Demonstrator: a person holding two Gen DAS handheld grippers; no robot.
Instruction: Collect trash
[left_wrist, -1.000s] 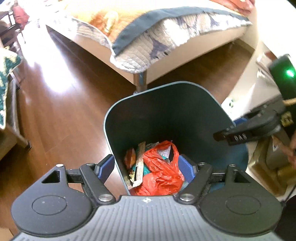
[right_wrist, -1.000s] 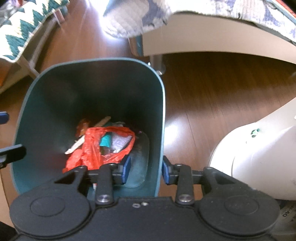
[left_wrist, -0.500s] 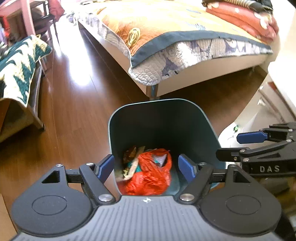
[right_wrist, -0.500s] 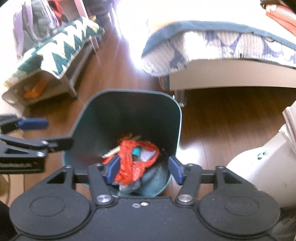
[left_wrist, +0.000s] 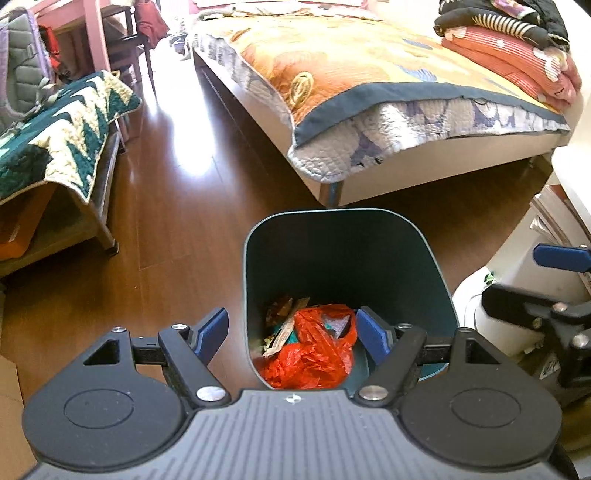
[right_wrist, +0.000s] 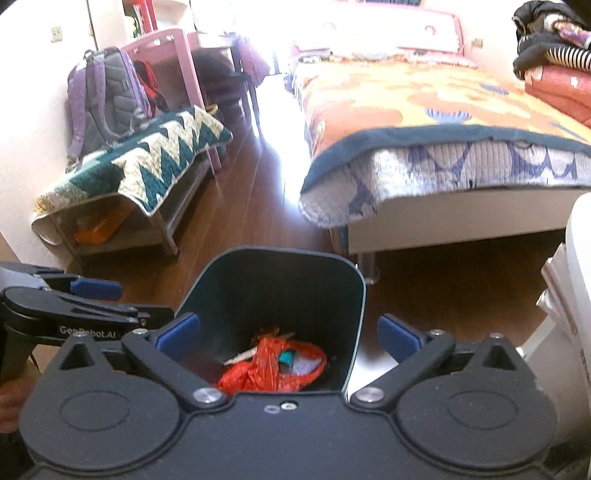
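Observation:
A dark teal trash bin (left_wrist: 424, 258) stands on the wooden floor, also in the right wrist view (right_wrist: 358, 295). Inside lie a crumpled red plastic bag (left_wrist: 310, 354) (right_wrist: 266, 373) and paper and wrapper scraps (left_wrist: 284, 325). My left gripper (left_wrist: 291, 332) is open and empty above the bin's near left rim. My right gripper (right_wrist: 288, 332) is open and empty above the bin's near rim. Each gripper shows in the other's view: the right one at the right edge (left_wrist: 546, 280), the left one at the left edge (right_wrist: 85, 299).
A bed (left_wrist: 369, 92) with an orange quilt stands just behind the bin. A bench (left_wrist: 55, 147) with a green zigzag blanket is at the left, a purple backpack (right_wrist: 103, 96) behind it. A white rounded object (right_wrist: 576, 332) is at the right.
Both grippers have pulled up and back from the bin, so more of the room shows. The right gripper's jaws have opened wider. The trash in the bin has not moved.

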